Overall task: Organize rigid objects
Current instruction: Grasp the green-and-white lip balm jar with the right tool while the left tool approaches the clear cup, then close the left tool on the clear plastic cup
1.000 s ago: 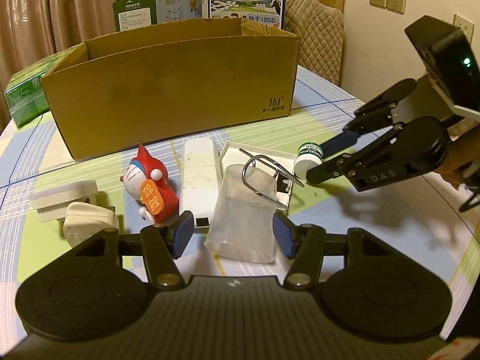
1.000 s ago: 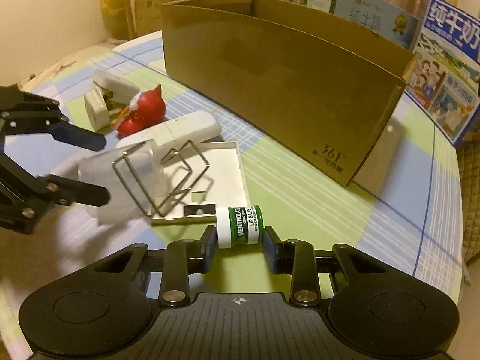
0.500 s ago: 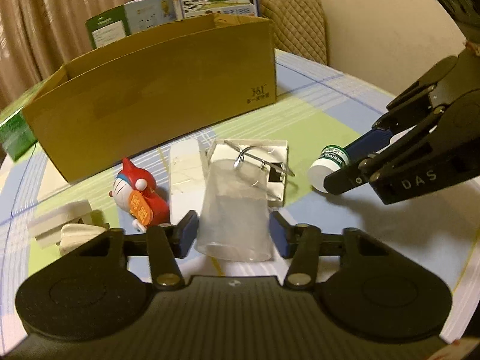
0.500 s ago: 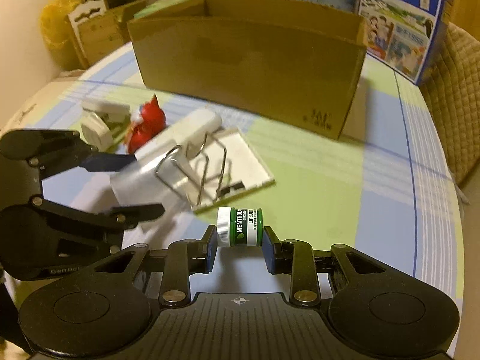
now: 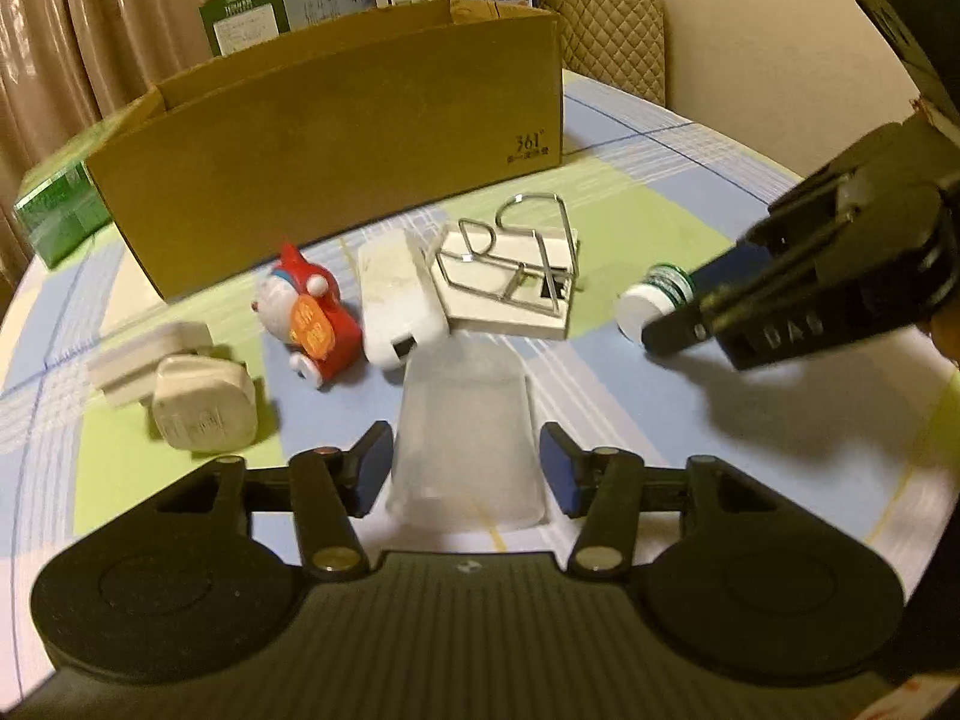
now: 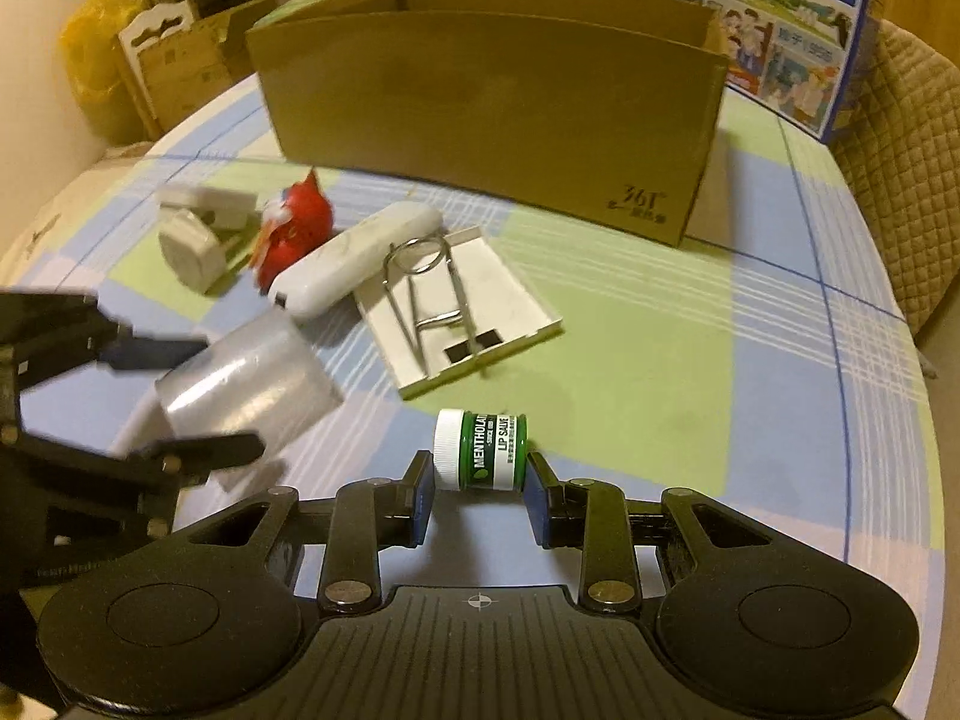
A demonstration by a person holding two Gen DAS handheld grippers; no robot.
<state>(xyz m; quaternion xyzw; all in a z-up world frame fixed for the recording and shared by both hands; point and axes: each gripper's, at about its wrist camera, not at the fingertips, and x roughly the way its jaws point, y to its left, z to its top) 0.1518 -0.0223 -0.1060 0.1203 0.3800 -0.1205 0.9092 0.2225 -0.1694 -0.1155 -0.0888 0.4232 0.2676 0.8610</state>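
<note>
Two grips in hand: I have one item per gripper, and I judge the cardboard box across the upper centre of the frame to be the destination.
Right gripper: clamped on the lip salve jar, lower centre of the right wrist view; one pad on the white cap, the other on the green base, jar lying crosswise.
Jar handling: I judge it small, light, stiff. The end-to-end hold looks sound to me; the smooth cap face could slide, so I keep the squeeze firm and avoid quick wrist rolls.
Left gripper: jaws opening, with the clear plastic cup between them, lower centre of the left wrist view. The right pad stands a little off the wall; the left one looks close to it. I cannot tell whether the cup rests on the tablecloth.
Cup handling: I judge it thin-walled, very light, springy; likely to buckle or squirt out if pinched hard. Best taken near the rim, where it is stiffest, with gentle pressure.
Unsorted, mid-frame: red figurine, white adapter, wire stand on a white tray, white plug.
Note: wire stand looks snag-prone; take it by a straight bar.
</note>
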